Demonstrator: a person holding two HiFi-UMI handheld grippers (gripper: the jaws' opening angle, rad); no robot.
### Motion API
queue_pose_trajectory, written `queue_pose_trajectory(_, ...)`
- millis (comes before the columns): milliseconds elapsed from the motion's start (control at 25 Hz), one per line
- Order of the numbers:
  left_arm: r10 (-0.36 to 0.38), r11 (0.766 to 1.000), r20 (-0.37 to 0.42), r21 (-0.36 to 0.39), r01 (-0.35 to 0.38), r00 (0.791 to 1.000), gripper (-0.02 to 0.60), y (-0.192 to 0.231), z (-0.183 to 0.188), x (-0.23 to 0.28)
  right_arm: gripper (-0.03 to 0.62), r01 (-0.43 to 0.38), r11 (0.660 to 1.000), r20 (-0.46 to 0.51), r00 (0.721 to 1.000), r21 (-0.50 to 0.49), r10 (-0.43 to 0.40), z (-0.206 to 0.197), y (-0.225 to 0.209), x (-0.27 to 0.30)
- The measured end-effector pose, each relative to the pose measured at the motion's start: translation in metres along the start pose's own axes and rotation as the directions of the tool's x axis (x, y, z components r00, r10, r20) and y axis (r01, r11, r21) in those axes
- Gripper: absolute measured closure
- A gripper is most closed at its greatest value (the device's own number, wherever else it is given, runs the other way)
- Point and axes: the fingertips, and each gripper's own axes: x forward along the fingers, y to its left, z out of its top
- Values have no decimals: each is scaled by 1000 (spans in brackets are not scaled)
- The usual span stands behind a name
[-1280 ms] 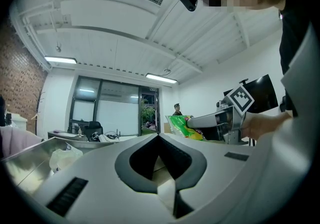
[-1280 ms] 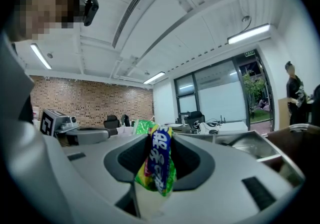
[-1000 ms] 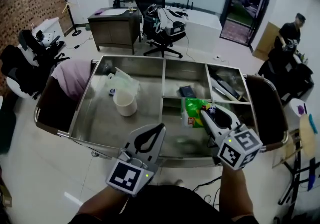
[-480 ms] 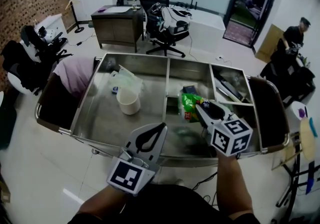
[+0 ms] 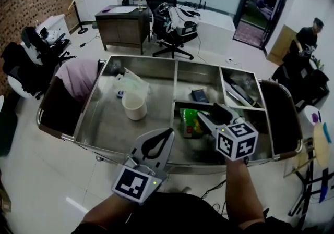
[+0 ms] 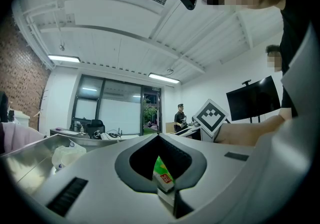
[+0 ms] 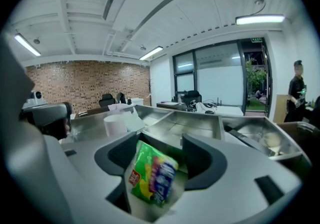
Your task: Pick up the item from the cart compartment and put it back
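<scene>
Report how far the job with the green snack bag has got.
Done: the green snack bag is down in the front middle compartment of the cart. In hand: the right gripper has just been opening its jaws, which stand wide with the bag loose between them; I cannot tell whether the bag lies flat yet. Left: draw that gripper clear. The left gripper is shut, empty and takes no part.

Ceiling strip lights (image 7: 260,19) are lighting the room evenly — soft glare is lying on the steel cart (image 5: 102,121). Gripper views are bowing toward dark corners; the green packet (image 7: 152,178) is blurring.
</scene>
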Motion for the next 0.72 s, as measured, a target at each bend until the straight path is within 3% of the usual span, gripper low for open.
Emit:
queue_pose_trajectory(560,4,1000,-6,1,-4,1000,581,2,-3,0,286,-2,1000,16,1000,1,2,1,-1,-3)
queue_pose_trajectory(720,7,1000,-16,-3,-7,1000,581,3,-7,2,327,-1,1000,19,1000,0,1,2,-1,-6)
